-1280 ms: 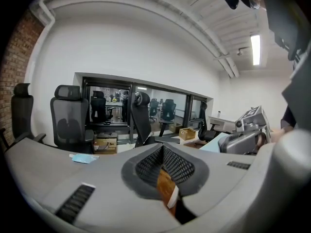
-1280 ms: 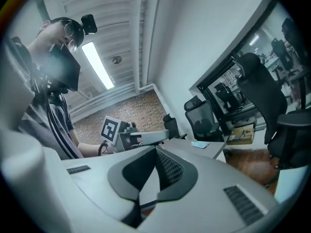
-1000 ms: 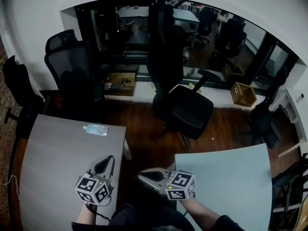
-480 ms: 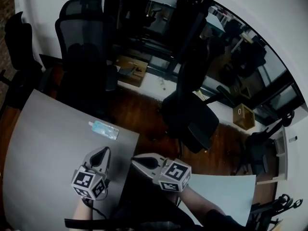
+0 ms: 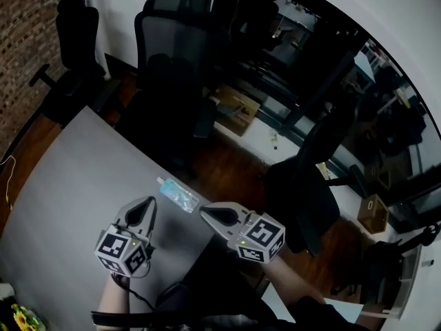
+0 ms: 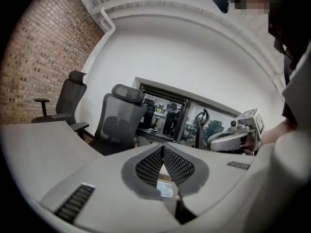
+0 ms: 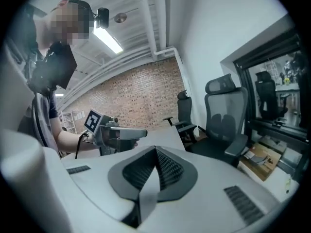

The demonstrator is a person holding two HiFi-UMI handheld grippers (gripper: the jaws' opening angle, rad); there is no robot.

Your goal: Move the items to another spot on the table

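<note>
We hold the left tool (image 5: 146,207) low over the grey bench (image 5: 62,178), with its jaws pressed together and nothing between them. Just ahead of its tip and a little to its right, a small clear bluish packet (image 5: 178,194) lies flat on the bench, close to the far edge and touched by neither tool. In the left gripper view the packet shows through the small gap below the closed tips. Right of the packet we hold the right tool (image 5: 208,216). Its jaws are likewise together and empty, and its tip points toward the packet from near the bench's edge. Beyond both tools, past the bench, a black office chair (image 5: 172,54) stands on the dark wood floor (image 5: 234,164).
</note>
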